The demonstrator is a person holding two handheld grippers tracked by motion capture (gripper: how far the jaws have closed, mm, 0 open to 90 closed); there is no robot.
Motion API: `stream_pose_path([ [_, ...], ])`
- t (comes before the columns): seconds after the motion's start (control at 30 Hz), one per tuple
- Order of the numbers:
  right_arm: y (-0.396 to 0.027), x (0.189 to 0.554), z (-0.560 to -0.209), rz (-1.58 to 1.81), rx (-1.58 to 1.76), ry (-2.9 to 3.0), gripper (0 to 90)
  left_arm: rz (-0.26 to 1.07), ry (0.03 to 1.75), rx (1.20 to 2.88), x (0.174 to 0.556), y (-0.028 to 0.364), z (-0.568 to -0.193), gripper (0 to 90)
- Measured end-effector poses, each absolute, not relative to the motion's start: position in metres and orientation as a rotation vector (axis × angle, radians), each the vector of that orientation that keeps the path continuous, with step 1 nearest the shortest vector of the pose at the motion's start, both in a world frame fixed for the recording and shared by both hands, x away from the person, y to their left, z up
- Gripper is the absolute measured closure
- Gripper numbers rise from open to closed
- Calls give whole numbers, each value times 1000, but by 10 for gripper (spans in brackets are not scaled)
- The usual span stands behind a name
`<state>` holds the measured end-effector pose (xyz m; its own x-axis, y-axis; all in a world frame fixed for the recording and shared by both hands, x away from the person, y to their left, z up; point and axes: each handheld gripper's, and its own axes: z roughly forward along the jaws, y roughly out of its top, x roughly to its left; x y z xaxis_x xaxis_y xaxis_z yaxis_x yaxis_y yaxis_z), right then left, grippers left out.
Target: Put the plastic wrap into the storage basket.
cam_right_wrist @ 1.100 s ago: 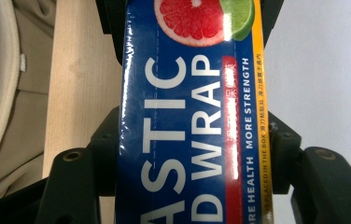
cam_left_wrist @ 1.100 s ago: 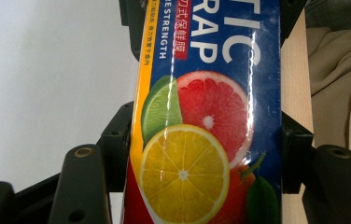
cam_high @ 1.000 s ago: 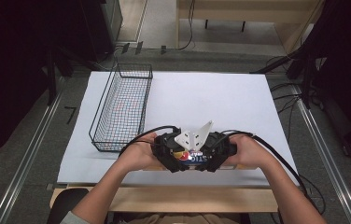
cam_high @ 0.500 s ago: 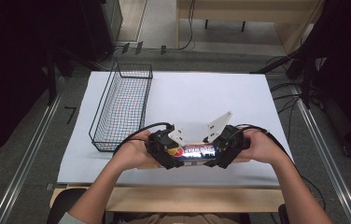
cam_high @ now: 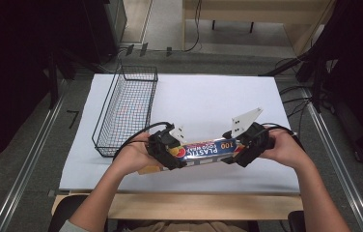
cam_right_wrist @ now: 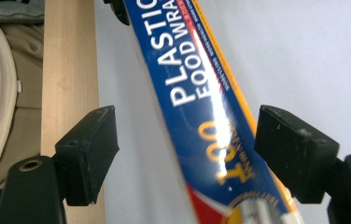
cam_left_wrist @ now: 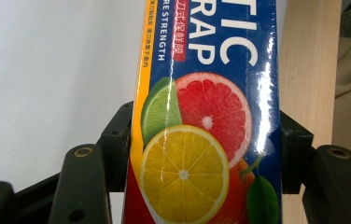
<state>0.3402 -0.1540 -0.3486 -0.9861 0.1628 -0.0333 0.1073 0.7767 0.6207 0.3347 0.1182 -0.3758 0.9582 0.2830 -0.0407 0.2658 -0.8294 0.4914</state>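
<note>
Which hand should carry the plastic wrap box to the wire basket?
Left. The left gripper is shut on the plastic wrap box and sits nearer the wire basket. The right gripper has just been opening; its fingers stand apart from the box.

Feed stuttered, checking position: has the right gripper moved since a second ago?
Yes. The right gripper has slid rightward along the plastic wrap box, away from the wire basket, its jaws opening.

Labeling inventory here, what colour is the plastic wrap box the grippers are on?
Plastic wrap box: dark blue, orange edge, citrus fruit picture; clearest in left gripper view.
</note>
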Motion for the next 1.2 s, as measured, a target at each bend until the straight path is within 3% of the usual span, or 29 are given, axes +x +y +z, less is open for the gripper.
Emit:
stream_pose_path([
  [0.57, -175, 330, -351, 1092, 246, 2802, 218, 108, 605, 2505, 346, 138, -350, 395],
  [1.2, -157, 340, -403, 932, 388, 2800, 200, 288, 899, 2376, 360, 180, -312, 394],
])
